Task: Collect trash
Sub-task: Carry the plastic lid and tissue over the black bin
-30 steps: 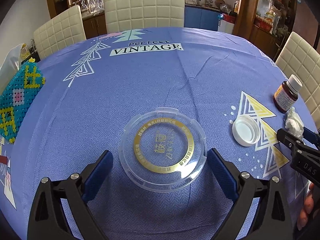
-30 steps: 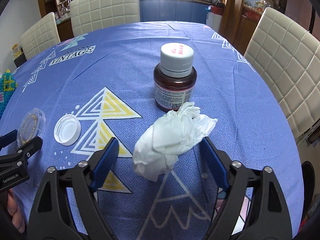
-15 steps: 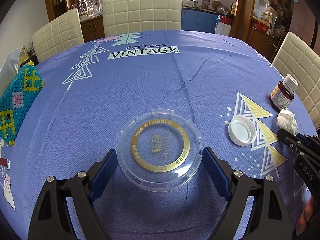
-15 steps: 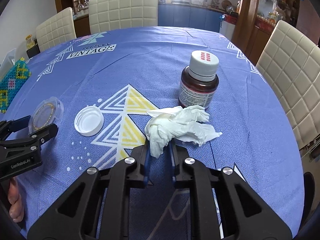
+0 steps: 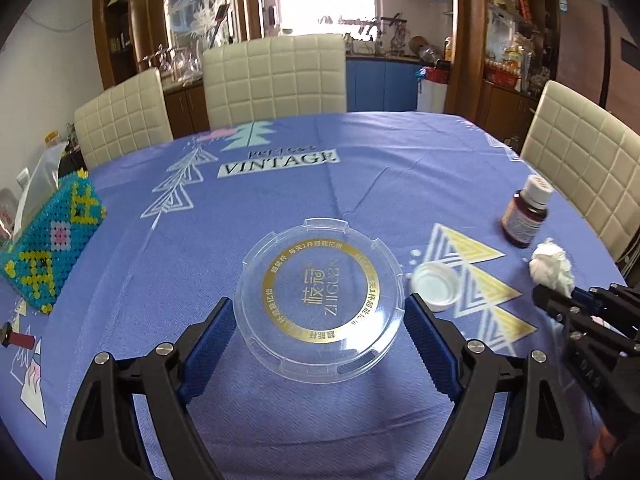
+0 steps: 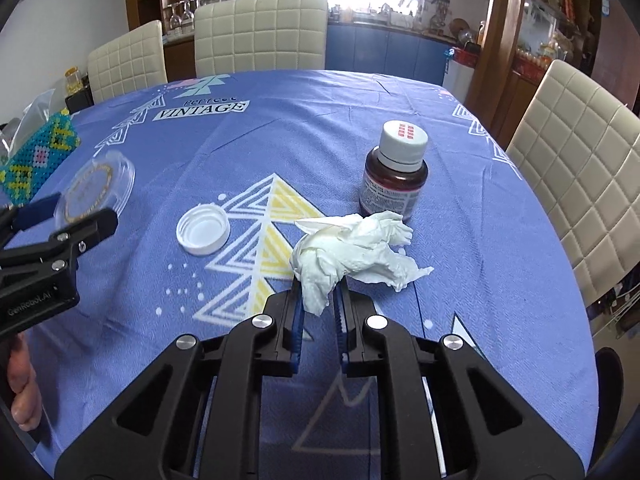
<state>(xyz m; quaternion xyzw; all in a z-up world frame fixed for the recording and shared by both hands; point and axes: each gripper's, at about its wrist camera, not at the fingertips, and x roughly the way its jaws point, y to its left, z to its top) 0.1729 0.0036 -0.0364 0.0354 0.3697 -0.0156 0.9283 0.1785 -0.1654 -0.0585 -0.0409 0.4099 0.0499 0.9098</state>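
A: R gripper [image 6: 319, 294] first?
B: Fingers clamped on the crumpled tissue [image 6: 352, 246], pinching its near end. The rest of the wad sticks out fwd, looks lifted off the purple tablecloth [image 6: 280, 140].

A: And the L gripper [image 5: 318, 320]?
B: Fingers spread wide, one each side of the clear plastic lid [image 5: 319, 298]. The pads sit right at its rim; can't tell if they press it. Lid has a gold ring w/ print, sits between the pads; can't tell if it's flat on the cloth.

A: What's next out?
B: White bottle cap [image 6: 203, 230], open side up, on the cloth btwn the lid and the tissue, apart from both. Just behind the tissue, a brown bottle [image 6: 394, 172] w/ white screw top, upright.

A: Farther?
B: Beaded box [image 5: 52, 240], teal and yellow, at the table's L edge. "VINTAGE" print mid-cloth. Cream padded chairs [image 5: 276, 76] round the far side, then cabinets and a bright window.
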